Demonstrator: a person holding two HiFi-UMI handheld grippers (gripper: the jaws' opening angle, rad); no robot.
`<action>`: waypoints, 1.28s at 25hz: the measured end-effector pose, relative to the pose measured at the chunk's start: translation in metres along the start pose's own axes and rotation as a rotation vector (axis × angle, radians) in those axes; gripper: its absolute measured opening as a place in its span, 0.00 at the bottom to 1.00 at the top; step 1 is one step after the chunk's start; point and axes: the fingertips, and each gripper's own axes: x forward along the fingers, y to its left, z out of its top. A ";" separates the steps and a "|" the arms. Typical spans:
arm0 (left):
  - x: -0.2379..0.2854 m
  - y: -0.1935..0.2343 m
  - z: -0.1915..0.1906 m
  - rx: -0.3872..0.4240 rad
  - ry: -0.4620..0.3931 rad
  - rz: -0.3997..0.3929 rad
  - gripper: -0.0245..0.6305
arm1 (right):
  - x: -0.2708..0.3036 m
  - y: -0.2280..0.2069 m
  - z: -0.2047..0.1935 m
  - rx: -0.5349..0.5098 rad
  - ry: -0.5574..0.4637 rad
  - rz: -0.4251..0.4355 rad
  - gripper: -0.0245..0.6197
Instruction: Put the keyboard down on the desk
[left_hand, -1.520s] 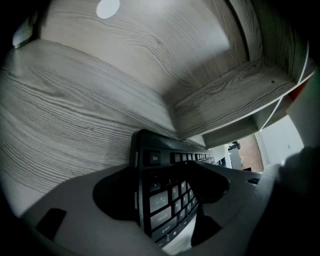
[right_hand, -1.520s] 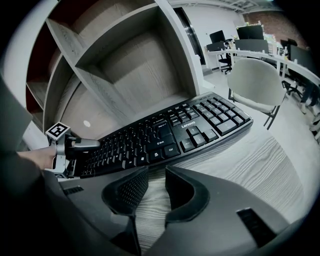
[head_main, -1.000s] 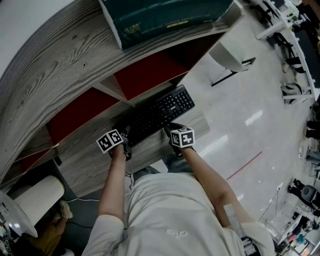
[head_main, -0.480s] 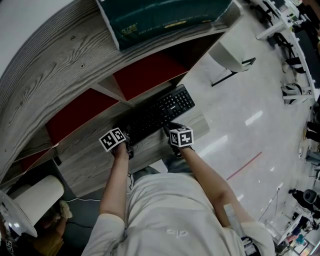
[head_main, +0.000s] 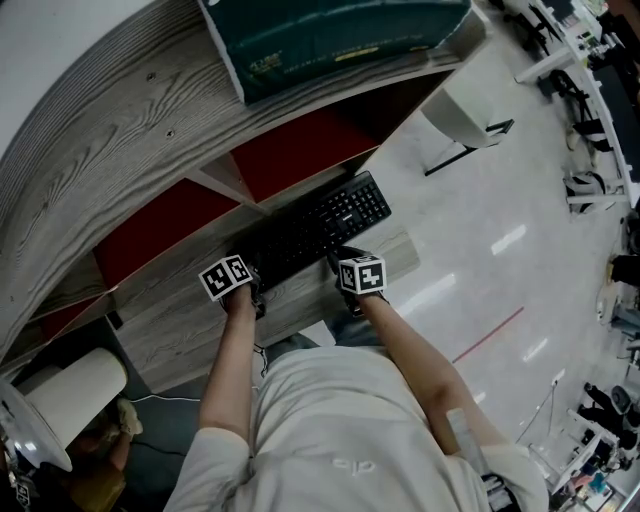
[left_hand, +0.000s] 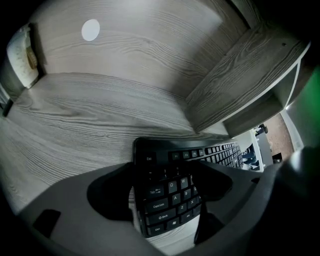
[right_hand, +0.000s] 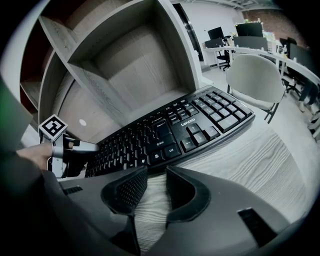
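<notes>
The black keyboard (head_main: 320, 228) lies flat on the grey wood desk (head_main: 290, 305), slanting from lower left to upper right. My left gripper (head_main: 252, 292) is at its left end. In the left gripper view the jaws (left_hand: 165, 187) straddle that end of the keyboard (left_hand: 170, 200), and a thin strip of desk shows beside the left jaw. My right gripper (head_main: 343, 258) sits at the keyboard's front edge. Its jaws (right_hand: 156, 187) have just been opening and stand apart over bare desk, just short of the keyboard (right_hand: 170, 135). The left gripper (right_hand: 75, 148) also shows there.
Open shelf compartments with red back panels (head_main: 300, 145) rise behind the keyboard, with a green box (head_main: 330, 35) on top. A white chair (head_main: 460, 110) stands to the right on the shiny floor. A white rounded object (head_main: 70, 400) sits at lower left.
The left gripper's cube has tilted and shifted slightly toward the keyboard. The right gripper and the keyboard stay where they were.
</notes>
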 end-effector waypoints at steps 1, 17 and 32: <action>-0.001 0.001 0.000 0.010 0.009 0.010 0.62 | 0.000 -0.001 0.000 0.001 0.001 -0.003 0.26; -0.040 -0.002 0.000 0.054 -0.041 -0.026 0.48 | -0.029 0.011 0.030 -0.009 -0.061 0.012 0.16; -0.187 -0.071 0.038 0.161 -0.417 -0.272 0.06 | -0.125 0.137 0.119 -0.347 -0.270 0.266 0.08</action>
